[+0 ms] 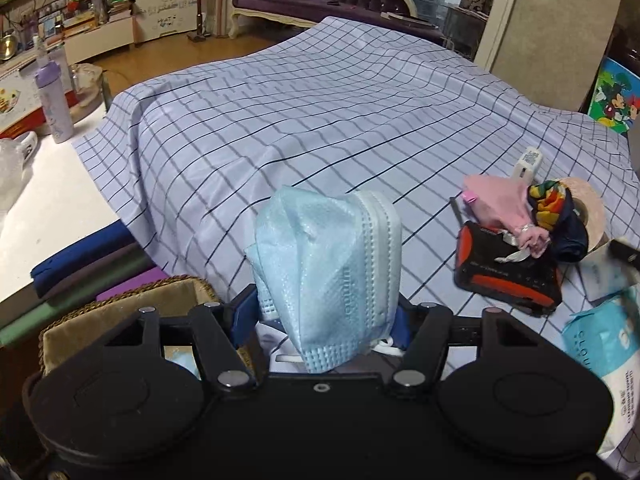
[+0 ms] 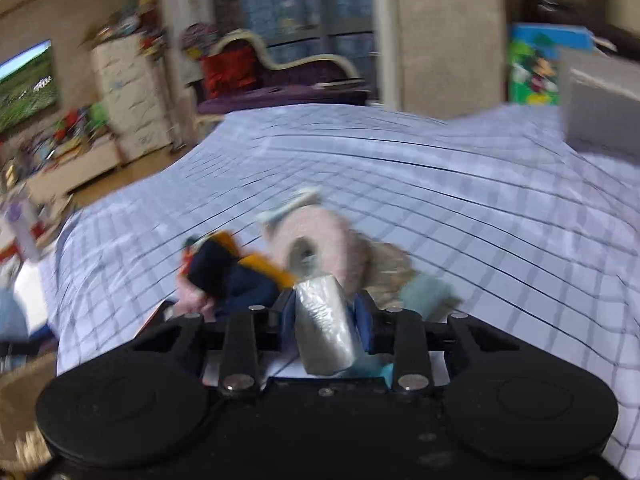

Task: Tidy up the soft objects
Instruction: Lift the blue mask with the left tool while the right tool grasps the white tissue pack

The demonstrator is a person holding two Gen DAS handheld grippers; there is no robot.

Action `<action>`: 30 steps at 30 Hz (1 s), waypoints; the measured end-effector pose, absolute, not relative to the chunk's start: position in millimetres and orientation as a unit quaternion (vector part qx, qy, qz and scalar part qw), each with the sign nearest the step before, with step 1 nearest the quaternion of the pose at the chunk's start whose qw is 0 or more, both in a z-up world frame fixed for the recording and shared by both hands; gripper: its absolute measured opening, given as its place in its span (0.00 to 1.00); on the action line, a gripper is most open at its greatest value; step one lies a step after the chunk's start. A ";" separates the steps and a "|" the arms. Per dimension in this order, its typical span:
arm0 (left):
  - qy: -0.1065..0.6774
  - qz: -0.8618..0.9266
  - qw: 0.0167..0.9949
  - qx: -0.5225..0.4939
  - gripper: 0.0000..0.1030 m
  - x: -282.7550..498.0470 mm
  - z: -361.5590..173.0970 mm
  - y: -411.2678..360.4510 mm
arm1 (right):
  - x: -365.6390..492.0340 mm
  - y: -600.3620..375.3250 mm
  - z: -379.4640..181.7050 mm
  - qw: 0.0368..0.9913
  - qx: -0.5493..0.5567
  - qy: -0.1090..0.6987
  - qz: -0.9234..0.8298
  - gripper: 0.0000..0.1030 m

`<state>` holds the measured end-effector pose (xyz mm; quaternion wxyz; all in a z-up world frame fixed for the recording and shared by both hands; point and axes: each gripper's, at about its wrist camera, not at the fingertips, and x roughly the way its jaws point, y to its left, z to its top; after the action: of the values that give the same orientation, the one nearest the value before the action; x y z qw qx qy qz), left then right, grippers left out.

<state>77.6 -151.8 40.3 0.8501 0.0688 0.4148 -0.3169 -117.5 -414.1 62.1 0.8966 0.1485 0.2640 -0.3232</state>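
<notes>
Left wrist view: the left hand-held gripper (image 1: 329,312) pinches a folded blue face mask (image 1: 332,268), long axis upright, above the checked cloth (image 1: 320,120). Right hand-held gripper (image 2: 326,320) pinches a silvery packet (image 2: 324,328), pointing forward.

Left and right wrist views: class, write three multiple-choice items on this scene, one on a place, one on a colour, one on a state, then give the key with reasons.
1. Where does the woven basket sit in the left wrist view?
A. lower left, beside the left gripper
B. far end of the checked cloth
C. on the sofa

2. What colour is the face mask?
A. red
B. light blue
C. black

3. What is the right gripper doing?
A. standing open, empty
B. clamped on a silvery packet
C. holding a bottle

Key: A, its rim shows there; B, plainly pale blue; B, the packet is pinched.
</notes>
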 end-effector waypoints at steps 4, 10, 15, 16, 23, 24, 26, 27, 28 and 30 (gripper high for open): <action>0.416 -0.317 0.850 0.065 0.58 77.6 39.6 -149.1 | -145.8 -442.2 68.5 0.861 0.216 0.220 -0.404 0.31; 0.415 -0.324 0.848 0.064 0.58 73.9 41.7 -156.4 | -165.1 -458.7 65.8 0.821 0.231 0.207 -0.480 0.65; 0.415 -0.331 0.845 0.063 0.58 70.0 43.3 -159.8 | -147.6 -439.4 65.9 0.852 0.180 0.227 -0.436 1.00; 0.415 -0.331 0.845 0.064 0.58 68.9 43.4 -160.2 | -140.5 -436.6 63.4 0.852 0.167 0.242 -0.433 1.00; 0.415 -0.332 0.844 0.069 0.58 63.9 41.4 -159.1 | -113.0 -437.6 38.2 0.818 0.144 0.336 -0.444 0.90; 0.415 -0.330 0.845 0.070 0.58 63.6 41.4 -158.2 | -114.1 -440.7 37.0 0.815 0.154 0.338 -0.445 0.70; 0.414 -0.328 0.847 0.069 0.58 63.2 41.6 -155.4 | -117.9 -450.1 34.0 0.811 0.185 0.336 -0.442 0.68; 0.413 -0.326 0.847 0.067 0.58 63.0 42.0 -153.5 | -121.0 -453.6 34.1 0.811 0.195 0.329 -0.443 0.67; 0.413 -0.325 0.848 0.065 0.58 62.9 42.5 -151.6 | -123.6 -455.6 34.7 0.811 0.201 0.323 -0.444 0.67; 0.415 -0.321 0.849 0.058 0.58 63.8 43.6 -146.9 | -127.5 -454.6 37.0 0.811 0.203 0.310 -0.453 0.67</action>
<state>63.8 -146.9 43.6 0.8494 0.0584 0.4152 -0.3206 -127.5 -454.6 37.0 0.8110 0.2034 0.3099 -0.4526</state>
